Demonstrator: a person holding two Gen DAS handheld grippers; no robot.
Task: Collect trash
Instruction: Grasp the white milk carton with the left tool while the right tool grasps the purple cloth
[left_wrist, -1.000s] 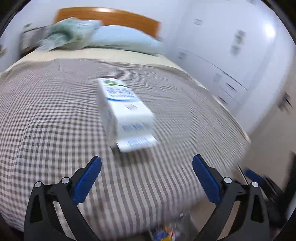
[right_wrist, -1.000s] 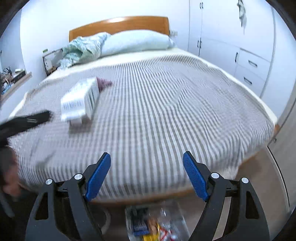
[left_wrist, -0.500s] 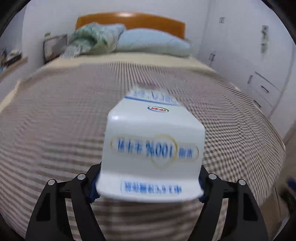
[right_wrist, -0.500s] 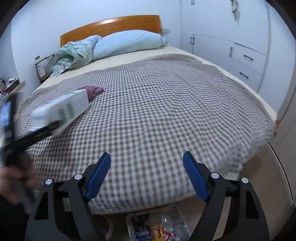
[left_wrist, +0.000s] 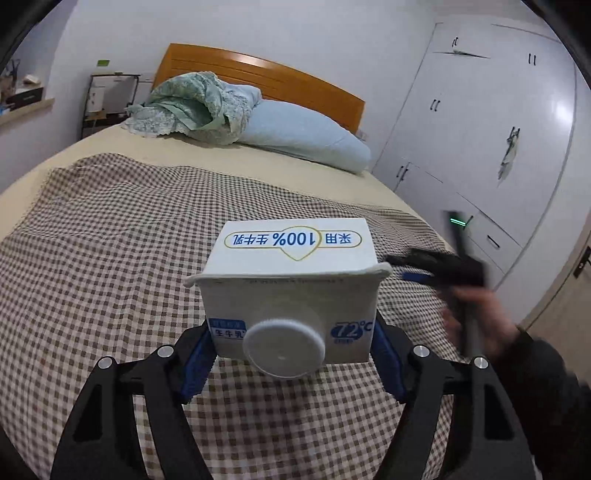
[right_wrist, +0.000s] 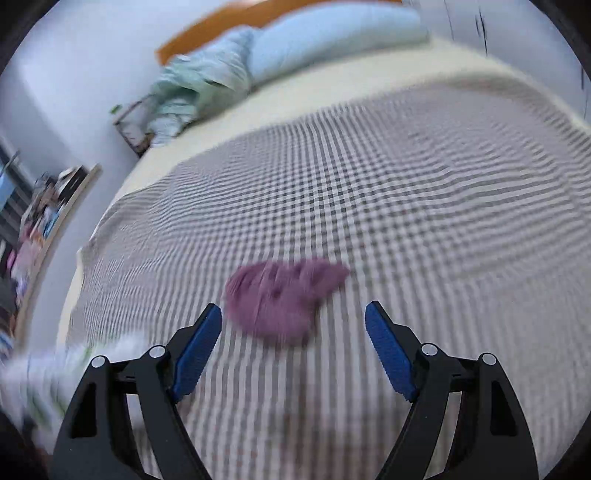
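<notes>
My left gripper (left_wrist: 291, 360) is shut on a white milk carton (left_wrist: 291, 280) with blue print and a white screw cap, held above the checked bedspread (left_wrist: 110, 258). My right gripper (right_wrist: 293, 349) is open and empty, its blue pads just short of a crumpled purple piece of trash (right_wrist: 282, 295) lying on the bedspread (right_wrist: 424, 203). The right gripper and the hand holding it show blurred at the right of the left wrist view (left_wrist: 439, 271). The carton shows as a white blur at the lower left of the right wrist view (right_wrist: 48, 376).
A blue pillow (left_wrist: 303, 138) and a bunched green blanket (left_wrist: 192, 107) lie at the wooden headboard (left_wrist: 266, 79). White wardrobes (left_wrist: 491, 129) stand right of the bed. A cluttered shelf (right_wrist: 44, 221) runs along the left wall.
My left gripper closed on the milk carton and lifted it off the bed. My right gripper moved forward from the foot of the bed over the bedspread to the purple trash.
</notes>
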